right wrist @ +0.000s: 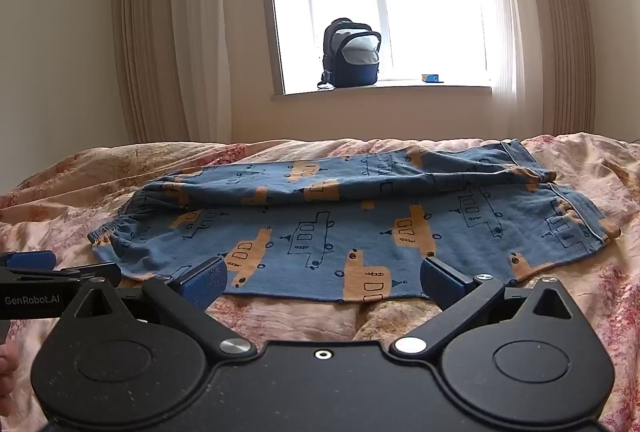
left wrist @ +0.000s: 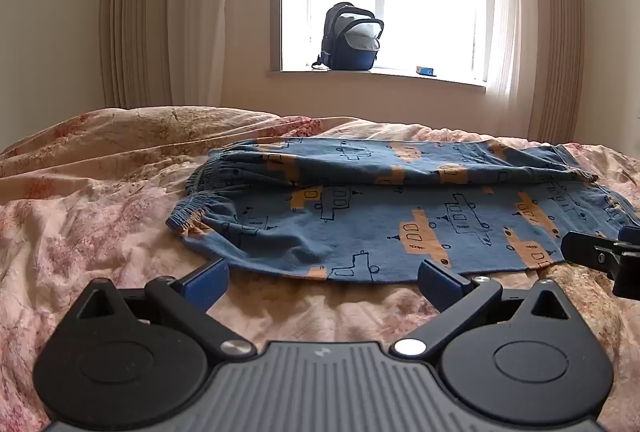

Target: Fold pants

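Note:
Blue pants (left wrist: 380, 216) with orange and outlined vehicle prints lie flat on the bed, folded lengthwise, with the elastic waistband at the left and the leg hems at the right. They also show in the right wrist view (right wrist: 340, 232). My left gripper (left wrist: 324, 282) is open and empty, just short of the pants' near edge. My right gripper (right wrist: 324, 282) is open and empty at the same near edge, further right. The right gripper shows at the right edge of the left wrist view (left wrist: 600, 252). The left gripper shows at the left edge of the right wrist view (right wrist: 48, 272).
The bed is covered with a wrinkled pink floral quilt (left wrist: 100, 199). A dark backpack (left wrist: 350, 37) and a small blue box (left wrist: 426, 71) sit on the windowsill behind. Beige curtains (left wrist: 160, 11) hang at both sides of the window.

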Demonstrator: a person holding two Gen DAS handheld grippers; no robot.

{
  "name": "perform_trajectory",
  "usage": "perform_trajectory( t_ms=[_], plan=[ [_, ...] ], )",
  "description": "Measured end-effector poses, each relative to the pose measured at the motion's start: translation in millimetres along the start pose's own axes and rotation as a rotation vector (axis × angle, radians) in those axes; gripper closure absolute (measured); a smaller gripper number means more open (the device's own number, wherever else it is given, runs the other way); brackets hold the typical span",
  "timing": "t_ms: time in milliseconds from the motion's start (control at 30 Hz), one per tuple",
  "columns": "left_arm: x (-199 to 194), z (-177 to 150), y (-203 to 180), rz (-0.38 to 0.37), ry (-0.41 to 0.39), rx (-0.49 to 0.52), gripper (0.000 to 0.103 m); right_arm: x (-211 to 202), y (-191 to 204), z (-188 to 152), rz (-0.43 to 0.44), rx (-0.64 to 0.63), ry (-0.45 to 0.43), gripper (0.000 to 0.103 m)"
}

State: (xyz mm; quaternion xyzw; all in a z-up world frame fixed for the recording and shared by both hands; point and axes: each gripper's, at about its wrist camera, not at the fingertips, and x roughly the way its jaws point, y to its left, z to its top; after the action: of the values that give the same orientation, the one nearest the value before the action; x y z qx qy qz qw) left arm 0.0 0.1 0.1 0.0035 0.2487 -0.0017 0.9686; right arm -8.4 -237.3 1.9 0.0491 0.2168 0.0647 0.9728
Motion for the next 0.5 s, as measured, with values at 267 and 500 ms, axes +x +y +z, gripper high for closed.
perform_trajectory(
  t_ms=[267,500],
  plan=[
    [0.0,0.3,-0.1,0.001,0.002,0.001,0.000,0.2,-0.2,-0.1,-0.002,-0.002,0.004,0.000],
    [-0.8,0.9,-1.7,0.002,0.001,0.002,0.000,0.2,-0.1,-0.3,-0.002,-0.002,0.004,0.000]
  ],
)
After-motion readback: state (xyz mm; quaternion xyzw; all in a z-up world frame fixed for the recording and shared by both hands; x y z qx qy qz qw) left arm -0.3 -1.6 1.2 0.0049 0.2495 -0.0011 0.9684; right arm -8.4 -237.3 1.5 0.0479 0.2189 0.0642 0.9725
